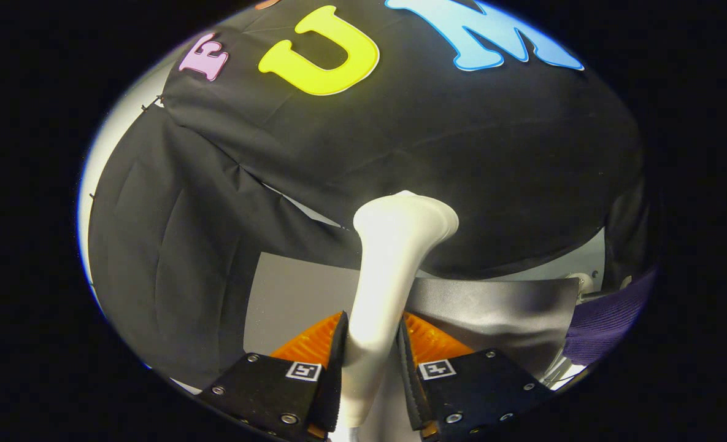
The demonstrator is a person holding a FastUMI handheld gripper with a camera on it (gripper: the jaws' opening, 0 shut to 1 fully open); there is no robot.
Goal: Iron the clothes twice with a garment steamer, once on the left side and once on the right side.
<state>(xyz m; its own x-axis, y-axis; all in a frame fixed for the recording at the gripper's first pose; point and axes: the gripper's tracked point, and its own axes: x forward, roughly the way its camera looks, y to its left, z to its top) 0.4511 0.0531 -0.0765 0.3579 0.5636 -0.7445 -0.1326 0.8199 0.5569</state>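
Your fingers (370,362) are drawn in close and clamped on the handle of the garment steamer (388,276), one finger pressing each side of it, with only the width of the handle between them. From that grip the steamer runs straight ahead, away from you, widening into a flared head at its far end. That head points toward the black cloth of the booth wall (492,166) beyond, and it is hard to tell whether it touches anything.

Just beyond the fingers, behind and below the steamer's neck, lies a band of smooth grey fabric (498,307) that spreads to the left and right. This may be the garment to be steamed, though you cannot be sure from here. Farther right, near the edge of that fabric, sits a strip of purple cloth (608,319) beside some pale metal fittings (584,282), too small to make out.

As for progress, the steamer is firmly in hand and raised, so picking it up looks done. Nothing here shows whether either pass, left side or right side, has been made. Judge both strokes as possibly still ahead of you.
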